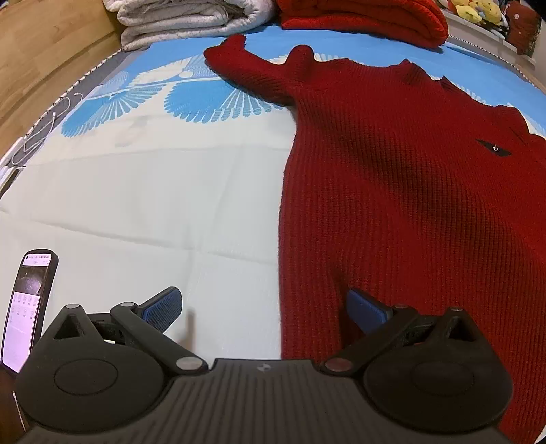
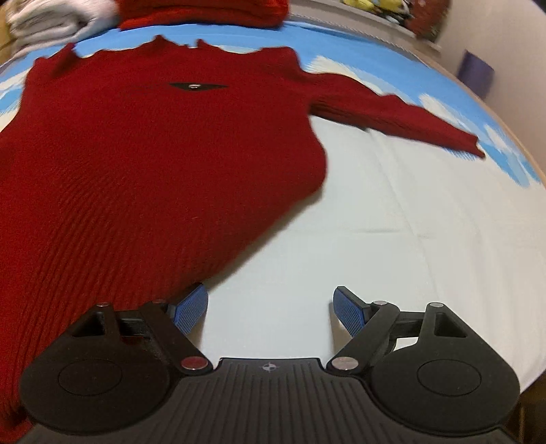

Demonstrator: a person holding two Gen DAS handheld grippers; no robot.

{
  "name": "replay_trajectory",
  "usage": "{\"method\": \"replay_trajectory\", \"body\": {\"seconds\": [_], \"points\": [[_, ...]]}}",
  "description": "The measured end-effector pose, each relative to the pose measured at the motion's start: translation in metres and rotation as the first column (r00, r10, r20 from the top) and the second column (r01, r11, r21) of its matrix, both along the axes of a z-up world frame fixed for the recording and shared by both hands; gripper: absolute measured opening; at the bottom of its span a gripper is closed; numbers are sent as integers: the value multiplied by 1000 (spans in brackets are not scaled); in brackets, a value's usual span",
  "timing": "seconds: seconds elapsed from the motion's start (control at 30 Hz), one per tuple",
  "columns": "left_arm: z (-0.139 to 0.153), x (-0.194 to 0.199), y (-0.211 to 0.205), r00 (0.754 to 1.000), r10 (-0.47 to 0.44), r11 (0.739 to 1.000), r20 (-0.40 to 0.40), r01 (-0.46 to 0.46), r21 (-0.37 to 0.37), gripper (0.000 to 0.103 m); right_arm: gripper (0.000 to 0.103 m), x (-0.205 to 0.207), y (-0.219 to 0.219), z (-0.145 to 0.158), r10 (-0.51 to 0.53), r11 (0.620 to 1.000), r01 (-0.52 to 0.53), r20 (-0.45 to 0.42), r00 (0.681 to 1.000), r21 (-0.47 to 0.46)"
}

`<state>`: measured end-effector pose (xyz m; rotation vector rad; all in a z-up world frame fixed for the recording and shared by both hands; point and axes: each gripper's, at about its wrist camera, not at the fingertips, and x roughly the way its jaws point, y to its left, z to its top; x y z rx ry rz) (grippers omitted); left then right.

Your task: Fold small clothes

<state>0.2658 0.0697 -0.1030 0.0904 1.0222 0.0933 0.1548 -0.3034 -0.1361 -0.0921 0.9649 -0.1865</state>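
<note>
A dark red knit sweater (image 1: 392,177) lies flat on the bed, collar away from me, a small black label near the neck. It also shows in the right wrist view (image 2: 136,153). One sleeve (image 1: 245,65) stretches to the far left, the other sleeve (image 2: 396,112) to the right. My left gripper (image 1: 264,312) is open over the sweater's lower left edge, its right pad above the knit. My right gripper (image 2: 269,309) is open just off the sweater's lower right edge, its left pad beside the knit.
The bed sheet (image 1: 143,205) is white with a blue feather print. A folded white blanket (image 1: 184,20) and a folded red knit (image 1: 365,17) lie at the far end. A phone (image 1: 29,307) sits at the left. Stuffed toys (image 1: 477,12) line the far right.
</note>
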Motion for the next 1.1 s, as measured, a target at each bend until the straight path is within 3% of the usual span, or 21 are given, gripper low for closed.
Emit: {"method": "replay_trajectory", "body": {"seconds": [0.27,0.4,0.8,0.97,1.07,1.1], "points": [[-1,2,2,1000,11,1000,-14,-11,-11,103,81,3,0,4,-3,998,4,-6,1000,56],[-2,2,2,1000,6,1000,-14,-6,-6,103,73,6,4,11,-5,994,5,-2,1000,110],[-3,6,9,999,26,999,-32,-27,-34,103,65,32,45,38,40,990,-57,129,991,131],[-3,5,10,999,30,999,-34,-32,-44,103,65,43,48,49,11,968,-66,221,975,244],[-3,5,11,999,31,998,-37,-33,-51,103,79,48,54,53,70,916,-167,264,962,365],[-3,6,11,999,32,998,-37,-34,-51,103,86,50,58,52,75,919,-166,255,964,357]]}}
